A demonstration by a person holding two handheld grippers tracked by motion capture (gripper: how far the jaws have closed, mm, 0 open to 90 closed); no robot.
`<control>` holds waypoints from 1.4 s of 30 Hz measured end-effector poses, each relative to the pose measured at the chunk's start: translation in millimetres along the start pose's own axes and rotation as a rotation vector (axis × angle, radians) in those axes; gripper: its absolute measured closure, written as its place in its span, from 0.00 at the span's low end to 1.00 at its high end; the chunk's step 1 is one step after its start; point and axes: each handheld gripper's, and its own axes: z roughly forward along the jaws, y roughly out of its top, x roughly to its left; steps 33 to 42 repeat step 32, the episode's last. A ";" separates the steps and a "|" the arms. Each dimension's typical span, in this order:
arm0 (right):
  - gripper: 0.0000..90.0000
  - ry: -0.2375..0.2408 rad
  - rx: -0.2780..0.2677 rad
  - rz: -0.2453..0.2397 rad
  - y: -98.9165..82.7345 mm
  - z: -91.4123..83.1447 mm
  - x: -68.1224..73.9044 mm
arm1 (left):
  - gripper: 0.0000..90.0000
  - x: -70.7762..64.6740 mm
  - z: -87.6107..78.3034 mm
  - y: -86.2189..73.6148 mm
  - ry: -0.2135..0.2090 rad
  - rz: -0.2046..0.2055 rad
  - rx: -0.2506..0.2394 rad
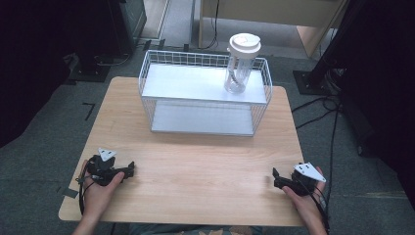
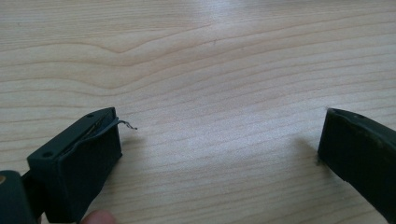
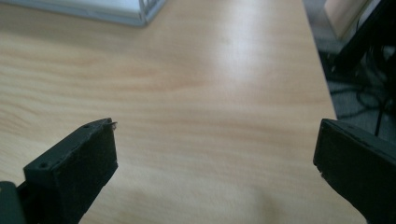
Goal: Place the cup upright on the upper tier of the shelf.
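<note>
A clear tumbler (image 1: 241, 63) with a white lid and a straw inside stands upright on the top shelf of a white wire rack (image 1: 205, 83), towards its right end. My left gripper (image 1: 130, 170) rests on the wooden table (image 1: 195, 161) near the front left corner, held by a hand. Its jaws stand wide apart over bare wood, so the left gripper (image 2: 220, 122) is open and holds nothing. My right gripper (image 1: 275, 178) lies near the front right corner in the other hand. The right gripper (image 3: 215, 128) is also open with nothing between its jaws.
The rack's lower shelf (image 1: 203, 117) carries nothing; its near corner (image 3: 116, 9) shows in the right gripper view. Cables (image 1: 318, 105) and dark stands (image 1: 318, 73) lie on the floor to the right. A wooden cabinet (image 1: 274, 12) stands behind the table.
</note>
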 end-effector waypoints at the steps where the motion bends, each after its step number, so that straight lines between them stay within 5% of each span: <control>1: 0.00 -0.006 0.018 0.007 -0.7 1.3 -0.9 | 0.00 0.0 0.0 0.0 0.000 0.000 0.000; 5: 0.00 -0.006 0.073 0.019 -1.8 4.3 -2.7 | 0.00 0.0 0.0 0.0 0.000 0.000 0.000; 12: 0.00 0.010 0.134 -0.031 -1.5 8.5 1.2 | 0.00 0.0 0.0 -0.1 0.000 0.000 -0.001; 16: 0.00 0.057 0.158 0.010 -0.7 11.2 -3.9 | 0.00 0.0 0.0 -0.1 0.000 0.000 -0.001; 42: 0.00 0.073 0.162 0.003 -0.6 11.6 -4.7 | 0.00 0.0 0.0 -0.1 0.000 0.000 -0.001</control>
